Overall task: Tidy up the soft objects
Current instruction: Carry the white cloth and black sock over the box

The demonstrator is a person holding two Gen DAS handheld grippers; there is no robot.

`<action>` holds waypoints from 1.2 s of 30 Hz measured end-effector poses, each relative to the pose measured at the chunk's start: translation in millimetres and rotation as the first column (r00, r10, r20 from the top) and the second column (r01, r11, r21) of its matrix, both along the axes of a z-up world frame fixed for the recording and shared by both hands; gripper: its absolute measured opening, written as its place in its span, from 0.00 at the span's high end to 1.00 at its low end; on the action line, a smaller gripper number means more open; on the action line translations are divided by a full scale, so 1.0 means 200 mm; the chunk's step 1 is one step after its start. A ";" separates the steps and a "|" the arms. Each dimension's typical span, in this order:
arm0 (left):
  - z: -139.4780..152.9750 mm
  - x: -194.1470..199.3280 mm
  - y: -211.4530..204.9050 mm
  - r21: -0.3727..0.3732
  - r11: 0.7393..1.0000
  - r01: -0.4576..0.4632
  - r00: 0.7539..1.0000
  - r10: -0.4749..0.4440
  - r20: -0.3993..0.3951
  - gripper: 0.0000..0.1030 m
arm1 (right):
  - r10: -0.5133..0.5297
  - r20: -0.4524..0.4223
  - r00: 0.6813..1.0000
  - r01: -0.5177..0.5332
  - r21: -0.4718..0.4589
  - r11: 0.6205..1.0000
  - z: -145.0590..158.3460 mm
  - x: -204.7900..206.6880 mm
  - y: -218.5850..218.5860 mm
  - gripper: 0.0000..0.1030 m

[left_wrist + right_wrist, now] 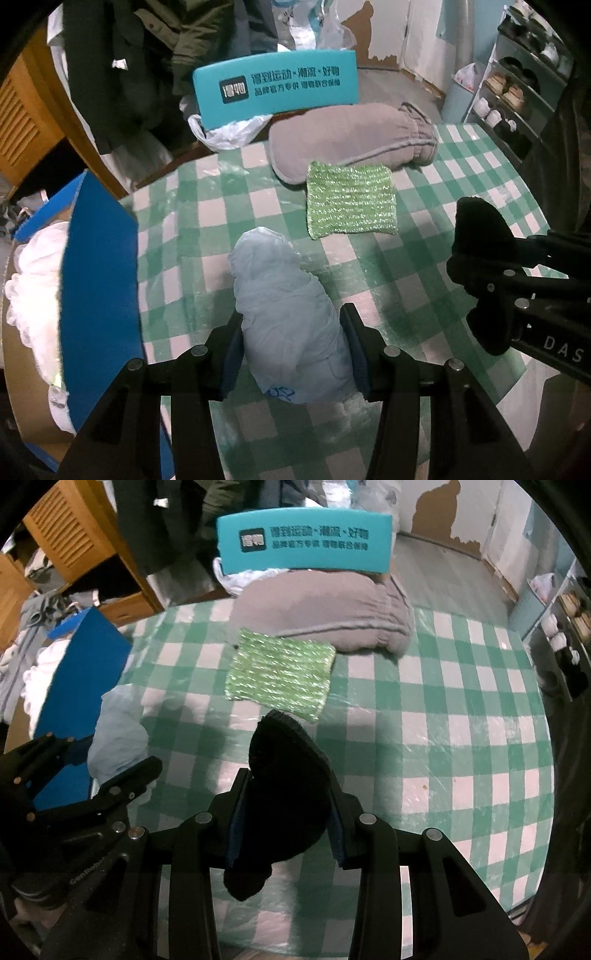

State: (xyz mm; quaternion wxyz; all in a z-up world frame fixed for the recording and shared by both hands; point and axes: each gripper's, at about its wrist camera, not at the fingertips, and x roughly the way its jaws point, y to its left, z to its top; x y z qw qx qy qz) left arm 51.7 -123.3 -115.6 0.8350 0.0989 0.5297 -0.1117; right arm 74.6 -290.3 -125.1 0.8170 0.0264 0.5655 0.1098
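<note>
My left gripper (pixel 291 343) is shut on a pale blue soft bundle (pixel 288 314) that rests on the green checked table (pixel 461 177). My right gripper (pixel 286 812) is shut on a black soft cloth (pixel 284 794) held above the table; it also shows at the right of the left wrist view (pixel 480 240). A green sparkly scouring cloth (pixel 351 199) lies flat mid-table, also in the right wrist view (pixel 279 672). A grey fabric slipper (pixel 351 136) lies behind it, touching its far edge. The left gripper (pixel 110 775) and blue bundle (pixel 118 731) appear at left in the right wrist view.
A cardboard box with a blue flap (pixel 99 277) holding white fluffy material (pixel 33 280) stands at the table's left edge. A teal chair back (pixel 277 85) with a plastic bag (pixel 225 129) stands behind the table. A shoe rack (pixel 517 92) is at far right.
</note>
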 end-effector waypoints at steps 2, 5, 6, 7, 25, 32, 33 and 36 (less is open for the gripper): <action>0.02 -0.01 0.02 0.005 1.000 -0.006 1.000 0.006 0.010 0.51 | 0.009 0.011 1.000 -0.009 0.003 1.000 0.03 -0.01 0.02 0.65; 0.06 -0.03 0.05 0.006 1.000 -0.010 1.000 0.010 0.023 0.51 | 0.023 0.022 0.999 -0.023 0.006 1.000 0.06 -0.02 0.06 0.65; 0.07 -0.04 0.06 0.006 1.000 -0.012 1.000 0.011 0.026 0.51 | 0.027 0.026 0.999 -0.027 0.006 1.000 0.07 -0.02 0.07 0.65; 0.08 -0.05 0.08 0.005 1.000 -0.014 0.999 0.014 0.029 0.51 | 0.032 0.029 0.999 -0.032 0.006 0.999 0.08 -0.02 0.09 0.65; 0.26 -0.12 0.31 -0.019 0.997 -0.075 0.992 0.077 0.102 0.51 | 0.134 0.101 0.986 -0.137 0.018 0.990 0.29 -0.05 0.38 0.65; 0.30 -0.15 0.42 -0.025 0.993 -0.113 0.986 0.115 0.122 0.51 | 0.174 0.117 0.978 -0.179 0.030 0.983 0.34 -0.04 0.51 0.65; 0.30 -0.15 0.44 -0.025 0.993 -0.120 0.985 0.122 0.123 0.51 | 0.180 0.120 0.976 -0.185 0.031 0.982 0.35 -0.04 0.53 0.65; 0.31 -0.16 0.50 -0.031 0.990 -0.140 0.982 0.143 0.127 0.51 | 0.203 0.126 0.971 -0.209 0.035 0.977 0.37 -0.03 0.61 0.65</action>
